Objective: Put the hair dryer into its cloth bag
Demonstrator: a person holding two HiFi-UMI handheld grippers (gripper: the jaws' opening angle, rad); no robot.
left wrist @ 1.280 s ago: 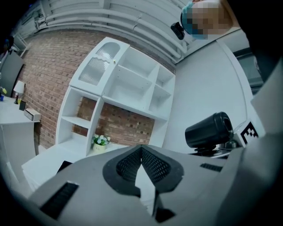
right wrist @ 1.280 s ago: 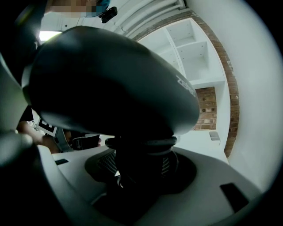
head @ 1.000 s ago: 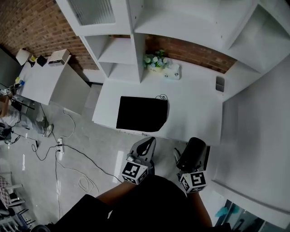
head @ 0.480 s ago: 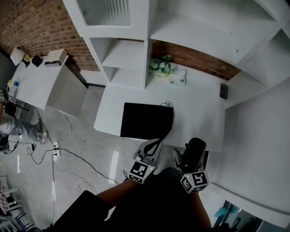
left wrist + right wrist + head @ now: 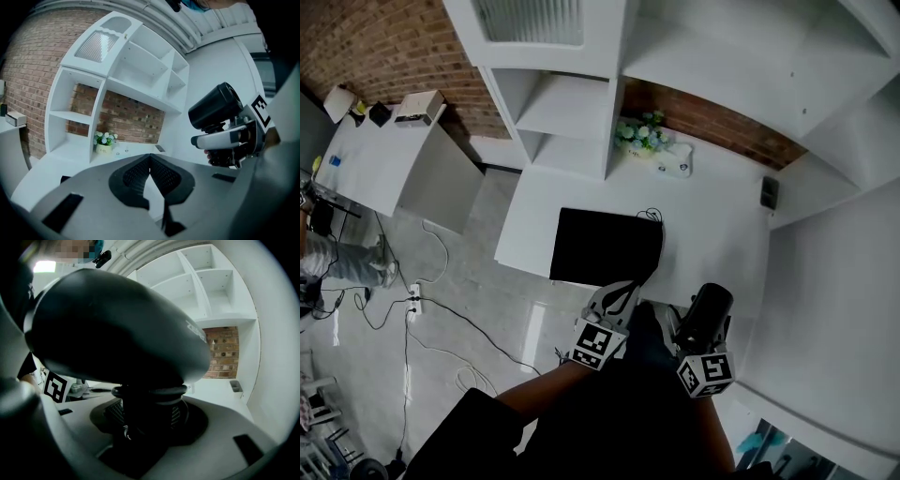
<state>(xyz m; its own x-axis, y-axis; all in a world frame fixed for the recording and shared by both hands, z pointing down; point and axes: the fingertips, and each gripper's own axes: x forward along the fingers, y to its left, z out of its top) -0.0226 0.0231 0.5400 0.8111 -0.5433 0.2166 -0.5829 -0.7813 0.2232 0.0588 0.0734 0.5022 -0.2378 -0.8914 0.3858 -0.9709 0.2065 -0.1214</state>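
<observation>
While my right gripper (image 5: 147,416) clamps the hair dryer (image 5: 117,329) by its handle, barrel lying across above the jaws, my left gripper (image 5: 150,159) is clenched tight. Black cloth bag (image 5: 605,246) lies flat on white table (image 5: 712,216), just ahead of both; dryer off its near right corner.

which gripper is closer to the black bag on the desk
Left. The left gripper is by the near edge of the black bag; the right gripper, holding the hair dryer, sits to its right.
</observation>
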